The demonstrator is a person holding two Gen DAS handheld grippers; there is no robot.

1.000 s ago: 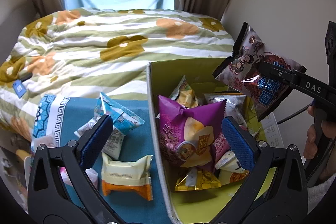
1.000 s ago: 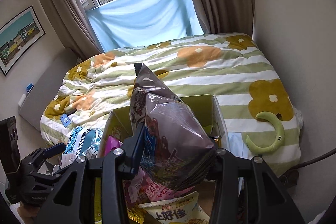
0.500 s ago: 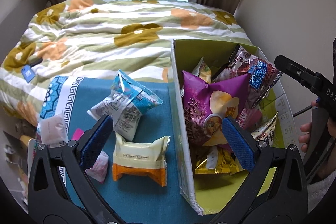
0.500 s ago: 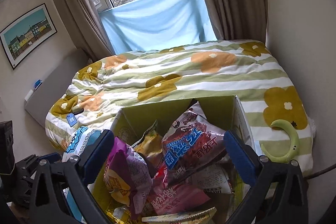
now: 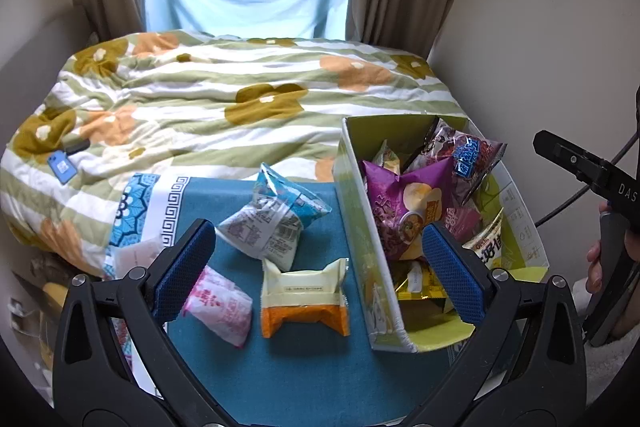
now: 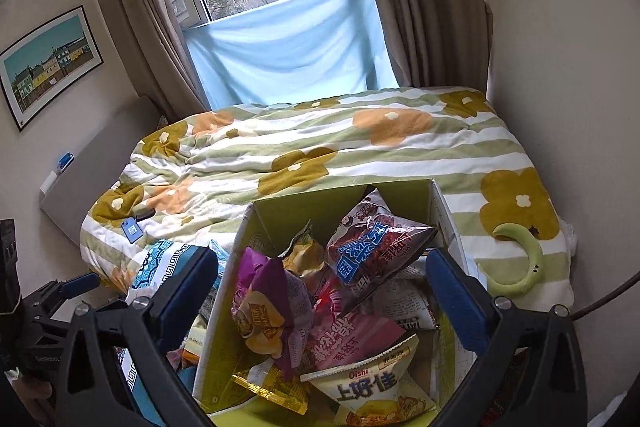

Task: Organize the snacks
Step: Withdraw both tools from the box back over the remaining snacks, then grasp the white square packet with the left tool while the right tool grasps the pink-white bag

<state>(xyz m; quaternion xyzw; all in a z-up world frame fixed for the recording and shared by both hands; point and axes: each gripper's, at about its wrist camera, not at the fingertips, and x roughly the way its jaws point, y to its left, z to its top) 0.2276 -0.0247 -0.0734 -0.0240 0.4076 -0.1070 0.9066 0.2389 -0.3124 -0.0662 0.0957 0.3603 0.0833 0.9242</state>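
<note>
A green-lined cardboard box (image 5: 354, 227) (image 6: 224, 287) stands on a teal cloth (image 5: 304, 367) and holds several snack bags. The dark red and blue bag (image 5: 464, 155) (image 6: 372, 247) lies on top at the back, next to a purple chip bag (image 5: 404, 199) (image 6: 268, 299). Three packets lie on the cloth left of the box: a blue and white one (image 5: 272, 219), a cream and orange one (image 5: 304, 297), and a pink and white one (image 5: 216, 303). My left gripper (image 5: 316, 267) is open above the cloth. My right gripper (image 6: 320, 295) is open and empty over the box.
A bed with a green striped flower quilt (image 5: 224, 99) lies behind the cloth and box. A blue tag (image 5: 62, 165) rests on the quilt at left. A green crescent toy (image 6: 520, 263) lies right of the box. The wall is close on the right.
My right gripper opened and let the dark red and blue bag drop into the box, then drew back. My left gripper pulled back and up; more of the cloth shows.
</note>
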